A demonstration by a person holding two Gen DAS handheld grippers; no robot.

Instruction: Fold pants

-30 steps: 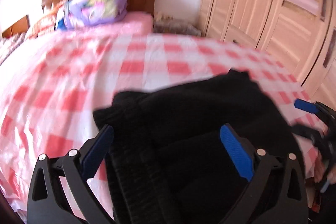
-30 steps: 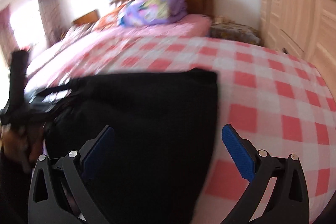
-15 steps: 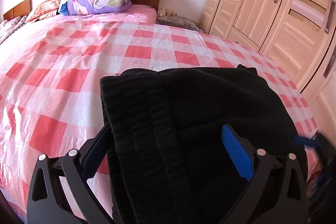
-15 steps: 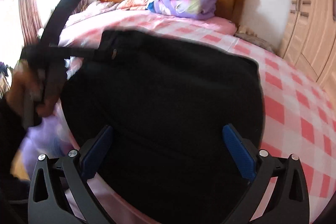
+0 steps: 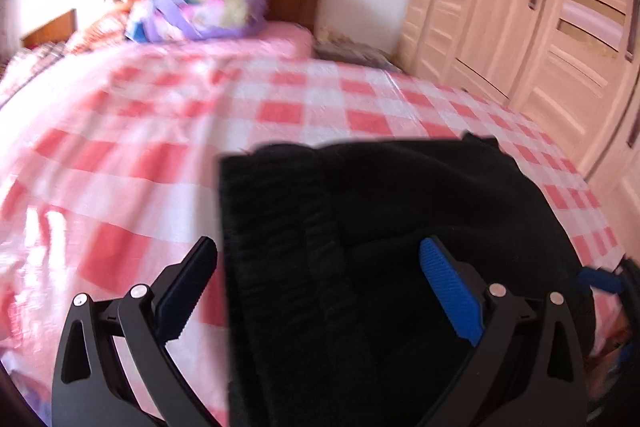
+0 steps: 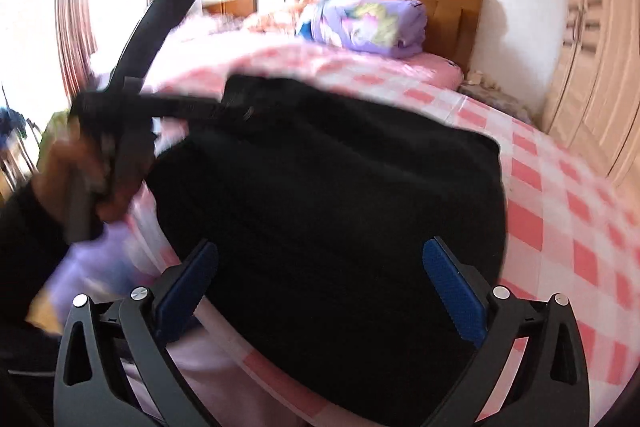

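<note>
Black pants, just one pair, lie folded into a compact bundle on the near part of the bed, on its pink-and-white checkered cover. Two tools are in play. From the left wrist view, the left tool has its blue-padded fingers spread wide, hanging over the ribbed waistband side of the bundle, gripping nothing. The right tool is also wide open with nothing between its pads, poised over the pants' near edge (whether it actually touches the fabric I can't tell, things are blurry). In the right wrist view you can see the left tool out at the left, held in a hand, up against the far left corner of the pants. One purple pillow sits by the wooden headboard, and a wardrobe stands along the right.
</note>
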